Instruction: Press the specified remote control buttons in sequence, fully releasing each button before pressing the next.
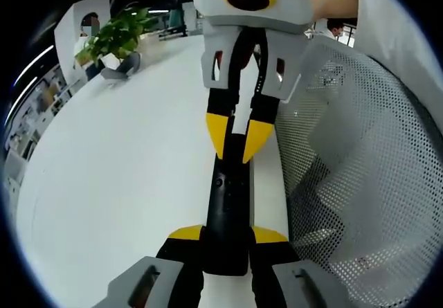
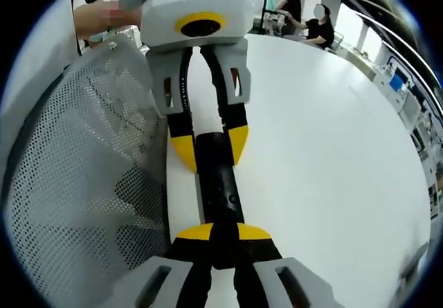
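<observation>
White bench [image 1: 124, 183] beside a perforated mesh basket [image 1: 360, 183] carries a black remote [image 1: 227, 211], laid lengthwise between two facing claws. Its long axis is run straight from one claw to the other. The left claw [image 1: 227, 233] is pinched on one end, the right claw [image 2: 217, 232] on the opposite end. A potted plant [image 1: 118, 41] is seen at the bench's far edge.

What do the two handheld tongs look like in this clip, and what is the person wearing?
Both tongs have black arms ending in yellow tips. The right tongs carry a white-grey housing with cut-out slots and a round, yellow-ringed lens. The left tongs have the same housing, with faint lettering on top, too small to read. The person's sleeve is white.
</observation>
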`<action>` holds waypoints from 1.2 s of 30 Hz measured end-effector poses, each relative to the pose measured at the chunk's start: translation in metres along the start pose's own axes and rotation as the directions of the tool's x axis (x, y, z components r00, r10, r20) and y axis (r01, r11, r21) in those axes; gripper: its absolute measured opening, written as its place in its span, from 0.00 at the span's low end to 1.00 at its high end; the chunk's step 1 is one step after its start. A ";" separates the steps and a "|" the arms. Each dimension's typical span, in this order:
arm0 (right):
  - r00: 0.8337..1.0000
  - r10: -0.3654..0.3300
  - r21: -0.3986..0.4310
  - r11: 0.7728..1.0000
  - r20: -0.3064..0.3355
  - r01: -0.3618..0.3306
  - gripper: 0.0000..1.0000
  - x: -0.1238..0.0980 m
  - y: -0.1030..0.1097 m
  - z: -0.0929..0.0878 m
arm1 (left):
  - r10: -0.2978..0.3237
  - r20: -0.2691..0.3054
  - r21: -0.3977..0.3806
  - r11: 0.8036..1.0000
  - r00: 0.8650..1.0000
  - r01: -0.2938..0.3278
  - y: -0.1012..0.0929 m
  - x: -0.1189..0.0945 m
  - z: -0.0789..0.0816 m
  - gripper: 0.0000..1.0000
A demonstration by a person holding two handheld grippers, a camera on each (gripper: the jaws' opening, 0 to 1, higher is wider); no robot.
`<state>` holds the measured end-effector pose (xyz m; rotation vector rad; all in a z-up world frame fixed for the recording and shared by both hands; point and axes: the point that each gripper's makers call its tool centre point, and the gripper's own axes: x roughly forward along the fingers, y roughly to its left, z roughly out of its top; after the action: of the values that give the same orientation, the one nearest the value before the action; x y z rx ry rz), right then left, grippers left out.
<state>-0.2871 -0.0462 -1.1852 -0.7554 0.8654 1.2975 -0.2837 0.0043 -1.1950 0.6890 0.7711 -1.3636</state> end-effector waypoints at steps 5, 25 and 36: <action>0.997 -0.013 -0.066 0.998 -0.072 0.008 0.07 0.003 0.000 0.000 | -0.001 -0.011 0.005 1.000 1.000 0.001 0.000 0.000 0.000 0.24; 0.999 -0.042 -0.016 0.999 0.009 0.042 0.06 -0.002 0.002 -0.006 | 0.004 -0.009 -0.010 1.000 1.000 -0.004 0.000 0.000 0.000 0.24; 0.998 -0.063 0.006 0.998 -0.003 0.063 0.06 -0.002 0.000 -0.005 | 0.007 -0.030 -0.006 1.000 1.000 -0.007 0.000 0.001 0.000 0.24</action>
<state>-0.2879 -0.0514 -1.1861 -0.7741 0.8414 1.2377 -0.2838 0.0038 -1.1954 0.7085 0.7955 -1.3465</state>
